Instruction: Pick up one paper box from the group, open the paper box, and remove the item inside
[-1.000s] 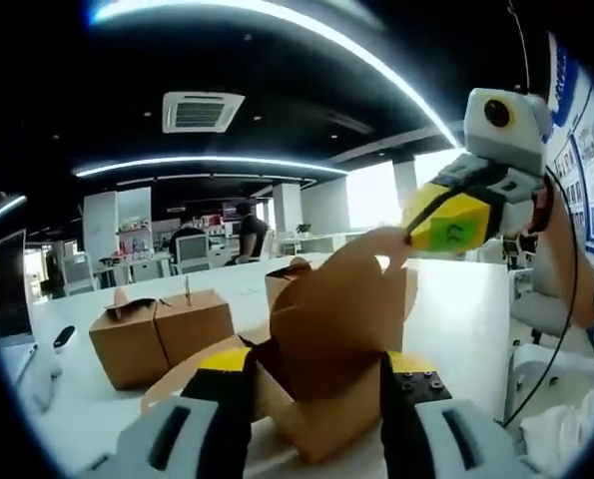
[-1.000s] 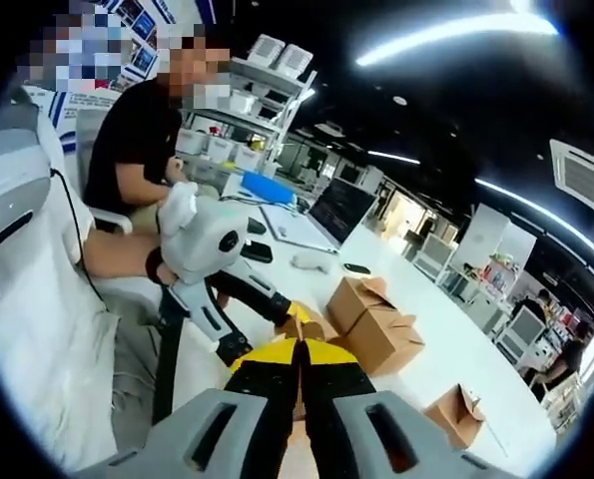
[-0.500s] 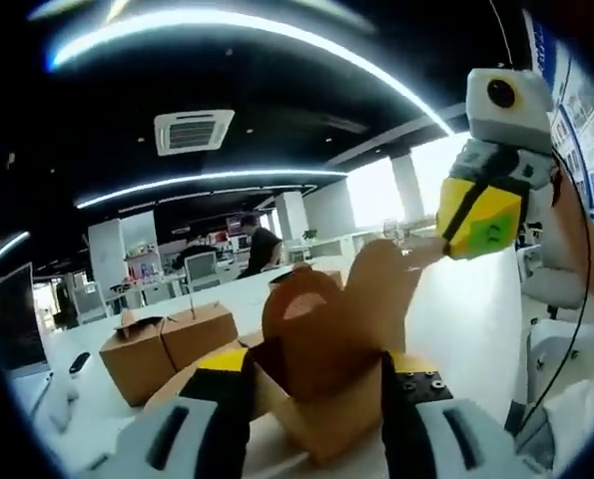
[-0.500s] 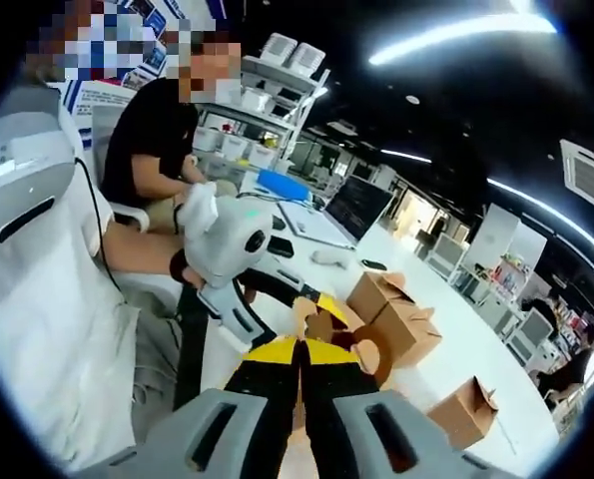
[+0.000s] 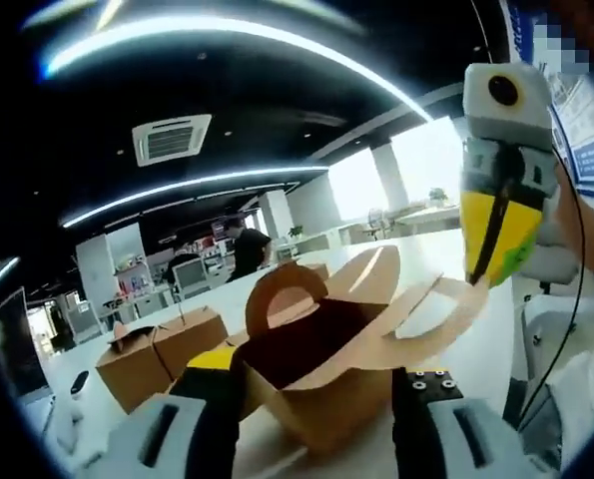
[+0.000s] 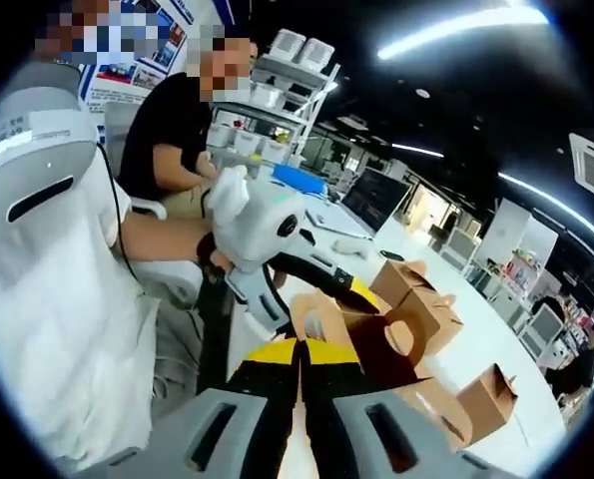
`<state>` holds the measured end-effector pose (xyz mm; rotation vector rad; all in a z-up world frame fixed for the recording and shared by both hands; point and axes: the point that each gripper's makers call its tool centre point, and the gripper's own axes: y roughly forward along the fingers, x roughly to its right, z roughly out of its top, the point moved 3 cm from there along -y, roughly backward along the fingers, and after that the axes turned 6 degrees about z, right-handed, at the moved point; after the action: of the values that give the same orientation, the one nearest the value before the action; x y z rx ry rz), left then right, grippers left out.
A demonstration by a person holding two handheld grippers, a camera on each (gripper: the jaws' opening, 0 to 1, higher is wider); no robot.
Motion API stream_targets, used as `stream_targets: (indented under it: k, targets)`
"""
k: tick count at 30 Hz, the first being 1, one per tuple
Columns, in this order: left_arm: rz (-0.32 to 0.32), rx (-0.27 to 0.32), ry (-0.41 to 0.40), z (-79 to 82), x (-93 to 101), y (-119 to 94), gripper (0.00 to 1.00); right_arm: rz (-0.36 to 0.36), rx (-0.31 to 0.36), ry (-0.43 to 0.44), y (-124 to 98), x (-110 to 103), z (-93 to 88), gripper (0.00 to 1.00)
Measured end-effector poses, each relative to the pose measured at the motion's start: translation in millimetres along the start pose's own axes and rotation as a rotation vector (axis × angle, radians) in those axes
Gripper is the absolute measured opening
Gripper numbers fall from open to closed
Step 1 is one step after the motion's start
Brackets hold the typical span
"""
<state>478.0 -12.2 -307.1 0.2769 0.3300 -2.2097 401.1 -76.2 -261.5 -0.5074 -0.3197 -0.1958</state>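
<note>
Left gripper view looks across a long white desk (image 5: 446, 249) with a smooth, matte top, in an open office under a dark ceiling crossed by curved light strips (image 5: 227, 25) and a square vent grille (image 5: 170, 138); bright windows (image 5: 396, 170) glow at the far end, and a person (image 5: 245, 249) stands far back among chairs and shelves. Raised off the desk, the paper box (image 5: 321, 384) is plain brown kraft card with creased panels; the left tool (image 5: 316, 399) has its black, yellow-tipped jaws set wide against the box's two sides, gripping it. Its lid stands open: one rounded flap (image 5: 282, 294) with an arched cut-out rises at the back, and a long flap (image 5: 426, 319) stretches rightwards, its tip pinched between the closed yellow jaws of the right tool (image 5: 481, 277). The inside is dark, and I cannot tell what lies there. Two closed boxes (image 5: 157, 349) of the same card sit side by side on the desk to the left. In the right gripper view the right tool (image 6: 298, 351) is narrowed to a slit on the flap edge, a laptop (image 6: 371, 200) stands on the desk, another open box (image 6: 491, 394) sits on it to the right, and a seated person in black (image 6: 177, 140) works by white shelving (image 6: 277, 85).
</note>
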Motion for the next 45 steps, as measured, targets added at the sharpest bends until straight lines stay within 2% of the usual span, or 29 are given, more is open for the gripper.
stream_targets:
  k: [4,7,10,14,19,22,23,24,29,35,38,45]
  targets:
    - [-0.128,-0.041,0.137,-6.2,10.3,-6,0.76,0.007,-0.003,0.005,1,-2,-3.0,0.03]
    - [-0.143,-0.028,0.099,-2.0,6.8,-9,0.78,0.009,-0.008,0.008,1,-3,-5.9,0.03]
    - [-0.245,-0.001,-0.027,2.1,13.0,-15,0.83,0.012,-0.01,0.013,1,-4,-7.8,0.03]
    - [-0.335,0.044,-0.156,10.2,13.4,-22,0.88,0.012,-0.008,0.017,0,-4,-9.7,0.03]
    - [-0.422,0.096,-0.343,21.1,9.2,-29,0.88,0.015,-0.007,0.025,-1,-5,-13.2,0.03]
    - [-0.461,0.126,-0.504,27.0,3.4,-30,0.88,0.017,-0.014,0.029,0,-6,-16.5,0.03]
    - [-0.463,0.122,-0.539,27.5,1.3,-29,0.88,0.018,-0.016,0.029,0,-6,-17.6,0.03]
    - [-0.458,0.122,-0.543,27.7,-0.9,-29,0.88,0.017,-0.016,0.032,0,-6,-18.6,0.03]
    - [-0.416,0.117,-0.521,30.5,-2.3,-25,0.83,0.024,-0.026,0.04,4,-9,-25.2,0.03]
    - [-0.236,0.126,-0.385,26.4,-21.4,-16,0.73,0.028,-0.037,0.045,6,-11,-29.1,0.03]
    - [-0.218,0.12,-0.385,24.0,-22.5,-14,0.72,0.03,-0.041,0.052,8,-12,-32.5,0.03]
    - [-0.208,0.052,-0.338,7.4,-14.9,-6,0.7,0.033,-0.046,0.055,11,-13,-36.8,0.03]
